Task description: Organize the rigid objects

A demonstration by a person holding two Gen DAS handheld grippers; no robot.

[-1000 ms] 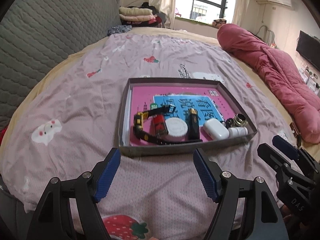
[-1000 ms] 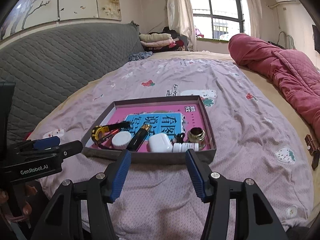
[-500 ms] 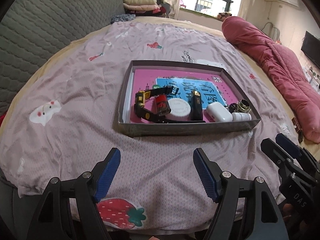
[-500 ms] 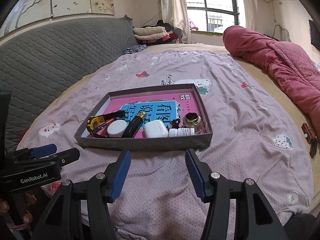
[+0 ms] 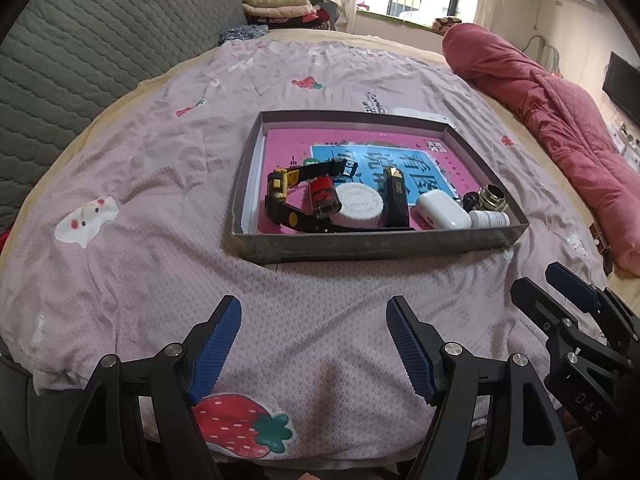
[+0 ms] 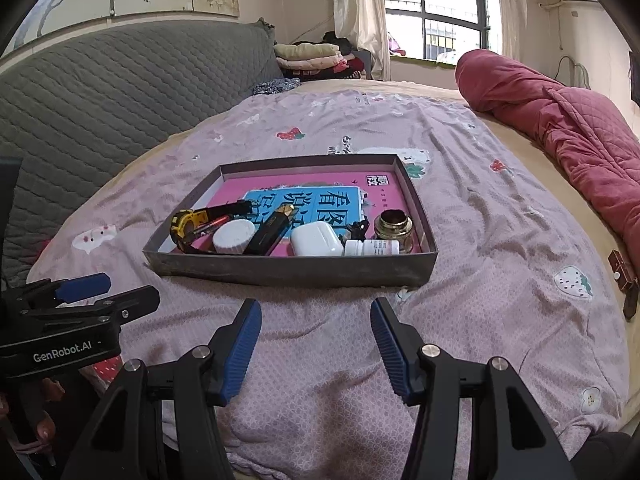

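**Two open tools wait at the edge of a bed, short of a tray of small things**

The surface is a bed (image 5: 160,184) covered by a pale purple sheet printed with strawberries and white cartoon shapes. A grey quilted headboard (image 6: 100,96) runs along its left side, and a rolled red quilt (image 5: 560,120) lies along its right. At the far end, folded clothes (image 6: 308,56) are stacked near a curtained window (image 6: 432,8). An air conditioner is mounted high on the right wall.

In the middle of the bed sits a shallow grey cardboard tray (image 5: 380,246). A pink book with a blue panel (image 5: 360,148) lies flat on its floor. The small things are crowded in a row along the near wall, on top of the book. From left to right they are a watch with a yellow case and black strap (image 5: 280,192), a red lighter (image 5: 322,196), a round white jar lid (image 5: 358,204), a black and gold lighter (image 5: 396,196), a white earbud case (image 5: 442,210), a small white bottle lying on its side (image 5: 490,219) and a brass-coloured round piece (image 5: 494,198). A small black item beside the brass piece is too small to tell.

The left tool (image 5: 314,342) hangs over the near edge of the sheet, its blue pads spread wide with nothing between them. The right tool (image 6: 316,338) stands just as open and empty, near the tray's front wall but not touching it.
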